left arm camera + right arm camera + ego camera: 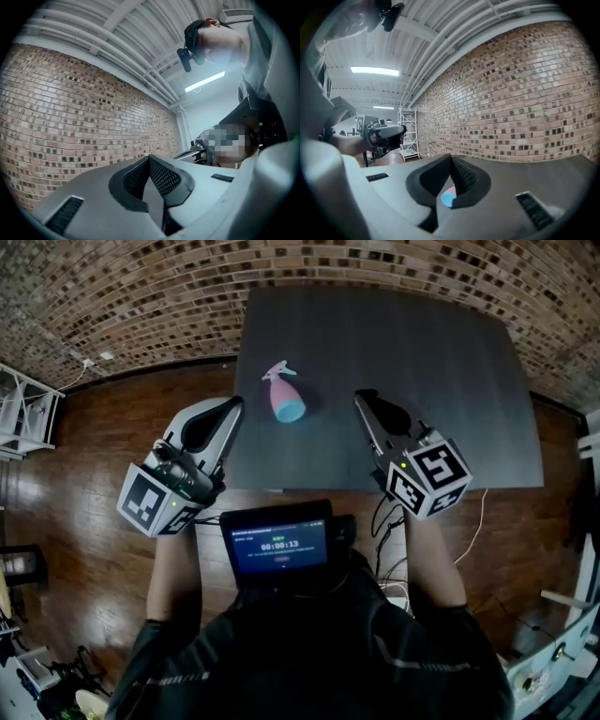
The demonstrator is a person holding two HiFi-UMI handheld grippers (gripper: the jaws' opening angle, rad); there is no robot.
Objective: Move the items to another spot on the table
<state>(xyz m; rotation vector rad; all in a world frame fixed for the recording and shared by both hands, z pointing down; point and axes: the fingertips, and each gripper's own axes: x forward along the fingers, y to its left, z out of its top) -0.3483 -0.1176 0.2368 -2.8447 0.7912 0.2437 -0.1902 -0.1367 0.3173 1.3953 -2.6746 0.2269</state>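
Left tongs and right tongs, both closed and empty, hover at the near edge of the dark table. Between them, slightly farther, a pink-and-blue bottle lies on its side.

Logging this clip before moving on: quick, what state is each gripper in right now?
Left gripper: closed, holding nothing.
Right gripper: closed, holding nothing; the spray bottle lies apart on the table.

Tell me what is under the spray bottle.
Only the dark table shows beneath the spray bottle, which lies on its side on it. Nothing else shows around its edges; the patch right under the bottle is covered.
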